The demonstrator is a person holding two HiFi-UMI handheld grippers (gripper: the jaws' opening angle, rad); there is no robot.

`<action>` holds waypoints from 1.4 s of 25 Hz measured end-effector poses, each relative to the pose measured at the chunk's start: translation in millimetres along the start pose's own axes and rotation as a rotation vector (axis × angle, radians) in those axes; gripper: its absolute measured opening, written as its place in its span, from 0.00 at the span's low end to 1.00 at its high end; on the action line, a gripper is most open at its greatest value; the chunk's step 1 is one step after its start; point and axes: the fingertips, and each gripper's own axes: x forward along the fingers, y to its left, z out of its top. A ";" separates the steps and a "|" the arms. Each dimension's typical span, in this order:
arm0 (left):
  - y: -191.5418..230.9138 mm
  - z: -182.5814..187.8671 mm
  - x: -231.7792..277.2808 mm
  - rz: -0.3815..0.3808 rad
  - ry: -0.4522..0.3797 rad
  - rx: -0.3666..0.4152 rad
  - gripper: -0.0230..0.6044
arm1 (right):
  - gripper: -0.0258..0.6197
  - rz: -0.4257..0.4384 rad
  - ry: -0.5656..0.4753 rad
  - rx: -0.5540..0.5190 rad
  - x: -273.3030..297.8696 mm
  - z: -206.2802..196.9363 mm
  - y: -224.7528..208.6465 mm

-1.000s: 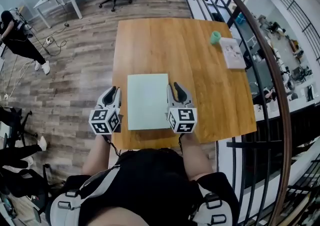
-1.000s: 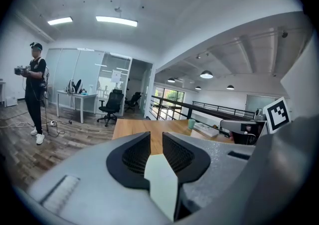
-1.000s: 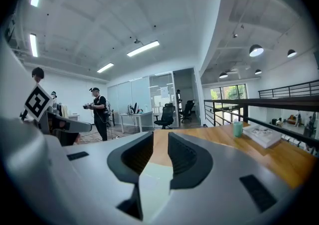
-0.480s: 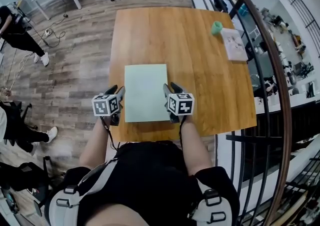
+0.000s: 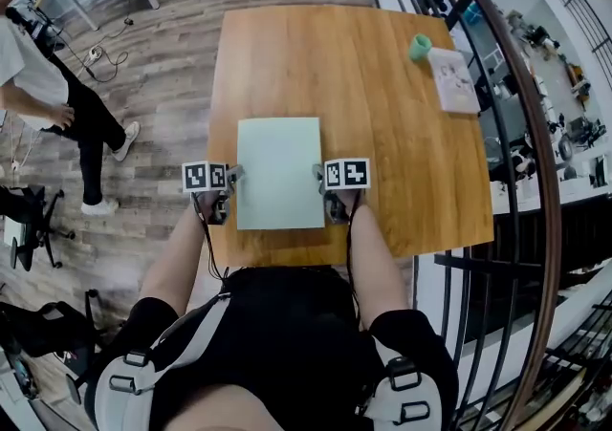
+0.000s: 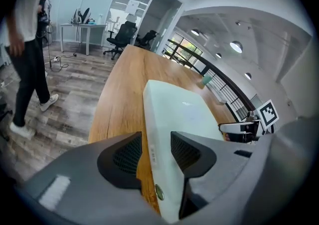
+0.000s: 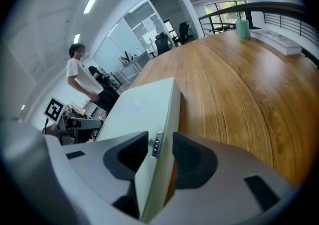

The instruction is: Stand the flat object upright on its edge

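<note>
astride flat object (image 5: 279,171), left gripper (image 6: 152,150), right gripper (image 7: 160,150)

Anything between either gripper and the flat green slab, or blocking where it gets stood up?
Nothing visible. The left gripper and right gripper, jaws just opened, each straddle a side edge of the slab. The cup and book sit far off on the table.

Bright, even light from ceiling lamps (image 6: 236,47) and windows (image 7: 227,7). Soft sheen on table (image 7: 239,89), faint shadows. Heavy fisheye bending, dark vignetted corners in both gripper views. Close foreground blurred, distance fairly sharp.
</note>
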 end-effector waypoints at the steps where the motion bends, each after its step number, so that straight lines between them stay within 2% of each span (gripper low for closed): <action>1: 1.7 -1.2 3.8 -0.008 0.012 -0.008 0.31 | 0.26 0.012 0.013 0.017 3.8 -1.0 -2.5; 6: 3.4 -2.9 12.5 -0.085 0.057 -0.040 0.31 | 0.27 0.153 0.029 0.183 13.2 -3.9 -4.1; 9: -0.1 -4.7 13.9 -0.133 0.074 -0.060 0.30 | 0.27 0.208 0.027 0.232 12.3 -6.5 -3.6; 12: -4.4 -6.9 13.3 -0.151 0.084 -0.049 0.22 | 0.27 0.223 0.043 0.231 13.2 -9.8 -1.4; 16: -4.6 -9.3 15.2 -0.098 0.097 0.008 0.22 | 0.26 0.223 0.102 0.232 16.3 -13.0 -3.7; 22: -2.1 -6.4 24.1 -0.194 0.108 -0.075 0.22 | 0.25 0.226 0.141 0.233 21.9 -8.4 -9.5; 27: -3.7 -0.9 21.2 -0.207 0.132 -0.094 0.20 | 0.23 0.179 0.097 0.133 18.7 -3.4 -4.6; 31: -9.3 -0.5 16.5 -0.172 0.101 -0.085 0.18 | 0.22 0.180 0.069 0.146 5.3 -10.5 0.2; 35: -19.5 5.9 4.9 -0.212 0.059 -0.083 0.18 | 0.22 0.202 0.011 0.111 -16.6 0.4 8.0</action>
